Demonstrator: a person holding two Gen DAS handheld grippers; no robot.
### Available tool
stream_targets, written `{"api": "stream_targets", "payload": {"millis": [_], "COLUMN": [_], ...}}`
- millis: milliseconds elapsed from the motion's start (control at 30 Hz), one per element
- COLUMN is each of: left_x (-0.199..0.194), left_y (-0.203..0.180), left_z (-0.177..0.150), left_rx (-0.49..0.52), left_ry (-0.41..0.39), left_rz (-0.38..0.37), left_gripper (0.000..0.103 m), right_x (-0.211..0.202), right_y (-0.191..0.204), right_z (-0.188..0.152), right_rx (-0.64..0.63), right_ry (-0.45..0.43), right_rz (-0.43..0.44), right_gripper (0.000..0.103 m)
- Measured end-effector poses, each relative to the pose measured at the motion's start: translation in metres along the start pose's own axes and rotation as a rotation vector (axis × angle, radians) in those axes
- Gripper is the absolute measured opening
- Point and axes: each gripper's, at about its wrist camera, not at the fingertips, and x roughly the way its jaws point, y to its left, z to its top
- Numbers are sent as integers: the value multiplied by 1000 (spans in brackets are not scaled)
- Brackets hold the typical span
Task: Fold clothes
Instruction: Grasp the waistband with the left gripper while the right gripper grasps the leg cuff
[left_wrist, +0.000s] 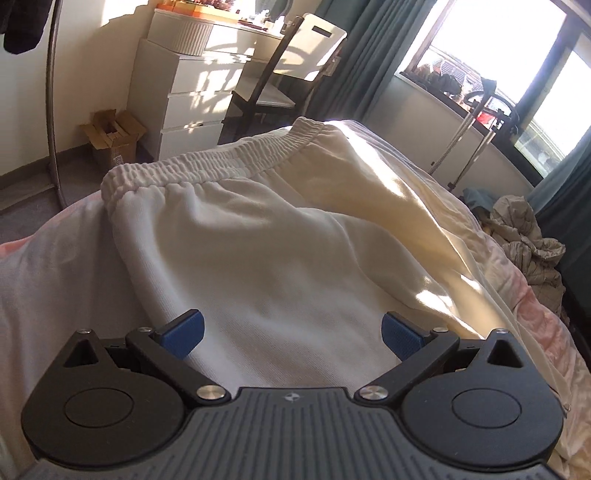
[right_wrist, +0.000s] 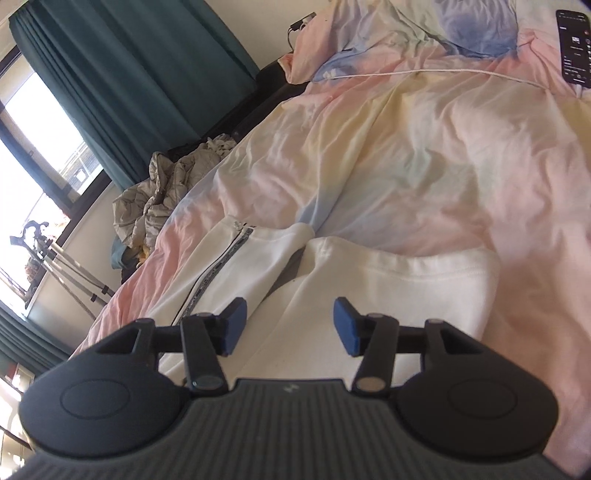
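Left gripper (left_wrist: 291, 332): blue-padded fingers spread wide, nothing between them, poised low over the seat of the cream sweatpants (left_wrist: 266, 251).
Right gripper (right_wrist: 290, 325): fingers likewise parted and empty, hovering over the leg ends, apparently so each hand can take one end of the garment.
Sweatpants: laid lengthwise across the bed (right_wrist: 424, 155), elastic waistband (left_wrist: 221, 162) at the edge nearest the drawers, the two cuffs (right_wrist: 402, 258) side by side toward the middle; one leg shows a taped side stripe (right_wrist: 221, 266).
Stage: legs spread out full length, no fold visible; this could fit a garment just smoothed for folding or one opened out again.
Bedding: rumpled pastel duvet cover; a white cord (right_wrist: 424, 74) trails across it.
Far corner: a phone (right_wrist: 576, 48) with its screen lit, text too small to read.
Beyond the bed: a crumpled grey jacket (right_wrist: 162, 192) heaped by the teal curtain (right_wrist: 140, 81).
Writing: stripe lettering illegible.
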Motion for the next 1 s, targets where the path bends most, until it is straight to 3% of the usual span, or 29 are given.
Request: {"api": "stream_targets", "payload": {"millis": [133, 400, 567, 833, 933, 1000], "left_x": [-8, -9, 8, 19, 24, 25], "left_y": [41, 89, 90, 84, 81, 80], "left_z": [18, 21, 19, 15, 13, 12], "left_rx": [-197, -414, -421, -417, -413, -413], "left_ry": [-11, -1, 63, 92, 96, 89], "left_rz": [-36, -11, -60, -135, -155, -166], "left_gripper": [102, 102, 102, 101, 97, 87], "right_x": [-9, -20, -14, 10, 16, 20], "right_y": [-32, -78, -89, -96, -91, -86], "right_z": [12, 17, 8, -11, -13, -13], "right_rx": [167, 388, 468, 585, 578, 561], "right_ry": [-74, -136, -74, 73, 88, 94], "right_rz": [-42, -155, -160, -141, -107, -89], "right_gripper": [64, 67, 69, 70, 70, 67]}}
